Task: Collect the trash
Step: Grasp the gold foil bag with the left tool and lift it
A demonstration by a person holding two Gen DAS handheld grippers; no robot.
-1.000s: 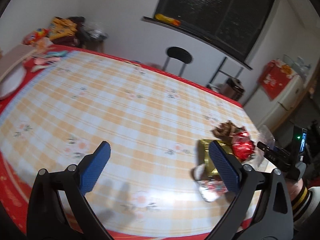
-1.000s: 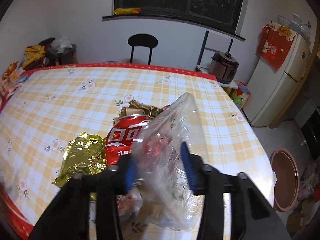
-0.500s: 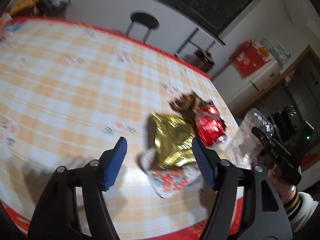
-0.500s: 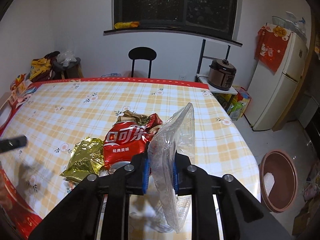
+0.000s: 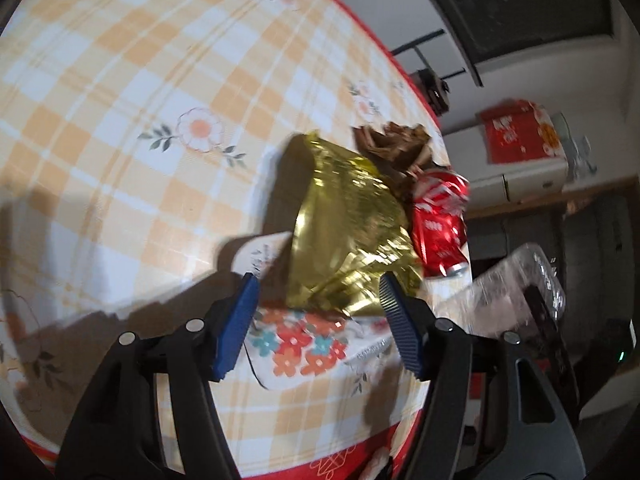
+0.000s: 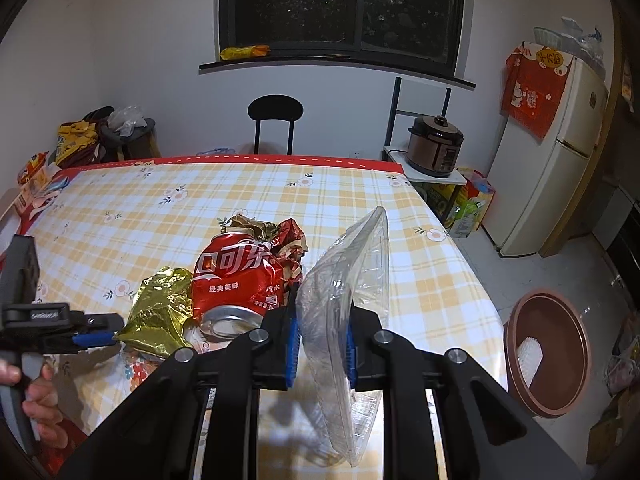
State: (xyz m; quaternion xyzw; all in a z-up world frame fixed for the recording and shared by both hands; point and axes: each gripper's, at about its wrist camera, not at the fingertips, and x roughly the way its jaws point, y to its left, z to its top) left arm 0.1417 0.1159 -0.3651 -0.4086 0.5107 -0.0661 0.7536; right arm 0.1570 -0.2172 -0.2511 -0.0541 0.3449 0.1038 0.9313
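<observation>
A trash pile lies near the right end of the checked table (image 6: 240, 188): a gold foil wrapper (image 5: 344, 232) (image 6: 160, 312), a crushed red can (image 6: 236, 276) (image 5: 438, 220), a crumpled brown wrapper (image 5: 396, 148) and a flowered packet (image 5: 304, 344) under the foil. My left gripper (image 5: 316, 286) straddles the foil's near end. Its jaws are closing, and the left pad still stands clear of the foil. My right gripper (image 6: 322, 316) is shut on a clear plastic clamshell (image 6: 348, 280), held on edge just right of the can.
A brown bin (image 6: 548, 352) stands on the floor to the right of the table, below its edge. Beyond it are a fridge (image 6: 552, 152) and a rice cooker (image 6: 436, 146). A black chair (image 6: 275, 110) stands at the far side. Bags are piled at the far left corner.
My left gripper dropped and swung right onto the trash pile, its jaws narrowing around the gold foil. My right gripper squeezed the clamshell flat and pulled back slightly.
</observation>
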